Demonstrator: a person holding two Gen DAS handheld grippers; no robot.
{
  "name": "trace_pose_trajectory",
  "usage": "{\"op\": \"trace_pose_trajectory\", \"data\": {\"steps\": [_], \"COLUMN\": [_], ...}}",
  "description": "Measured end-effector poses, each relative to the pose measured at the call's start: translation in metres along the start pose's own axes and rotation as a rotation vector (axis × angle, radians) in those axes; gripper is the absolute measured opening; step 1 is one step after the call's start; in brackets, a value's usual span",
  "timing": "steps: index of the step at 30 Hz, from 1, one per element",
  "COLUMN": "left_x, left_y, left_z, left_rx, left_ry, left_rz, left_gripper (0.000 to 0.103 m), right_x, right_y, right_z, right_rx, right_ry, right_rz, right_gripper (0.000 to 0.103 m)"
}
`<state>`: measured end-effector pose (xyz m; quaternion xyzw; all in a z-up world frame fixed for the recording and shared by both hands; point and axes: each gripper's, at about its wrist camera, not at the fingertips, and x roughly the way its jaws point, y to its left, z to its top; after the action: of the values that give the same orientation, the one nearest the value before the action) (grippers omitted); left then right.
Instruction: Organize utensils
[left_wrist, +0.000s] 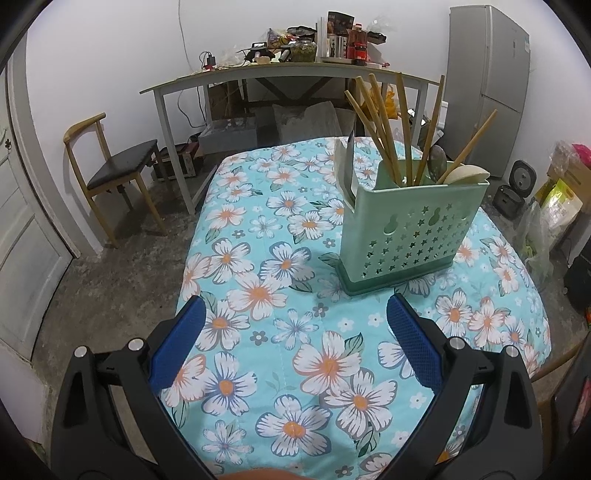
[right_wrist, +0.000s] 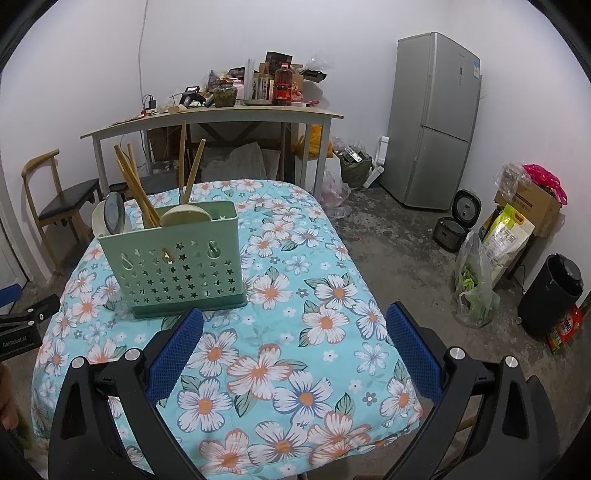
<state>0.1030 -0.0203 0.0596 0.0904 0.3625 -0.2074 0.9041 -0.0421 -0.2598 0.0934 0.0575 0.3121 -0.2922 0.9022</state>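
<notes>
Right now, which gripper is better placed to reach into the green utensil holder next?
Probably the left gripper: it is open and empty, and the utensil holder sits just ahead near its right finger. The right gripper is open too, but faces mostly bare tablecloth.

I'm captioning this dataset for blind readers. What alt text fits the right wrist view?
A green utensil caddy holding wooden chopsticks and spoons stands on a floral tablecloth, ahead-left of the open, empty right gripper. Behind are a cluttered desk, a chair and a grey fridge.
</notes>
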Motion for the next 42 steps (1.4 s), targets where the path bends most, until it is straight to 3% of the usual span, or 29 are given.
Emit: {"op": "trace_pose_trajectory", "data": {"steps": [42], "left_x": [0.0008], "left_y": [0.0022], "left_z": [0.0026], "left_rx": [-0.016], "left_ry": [-0.002], "left_rz": [-0.005], "left_gripper": [0.095], "right_x": [-0.0037], "right_y": [0.0014], "right_z": [0.0035], "right_rx": [-0.007], "right_ry": [-0.006], "right_rz": [-0.001], "right_gripper": [0.096]}}
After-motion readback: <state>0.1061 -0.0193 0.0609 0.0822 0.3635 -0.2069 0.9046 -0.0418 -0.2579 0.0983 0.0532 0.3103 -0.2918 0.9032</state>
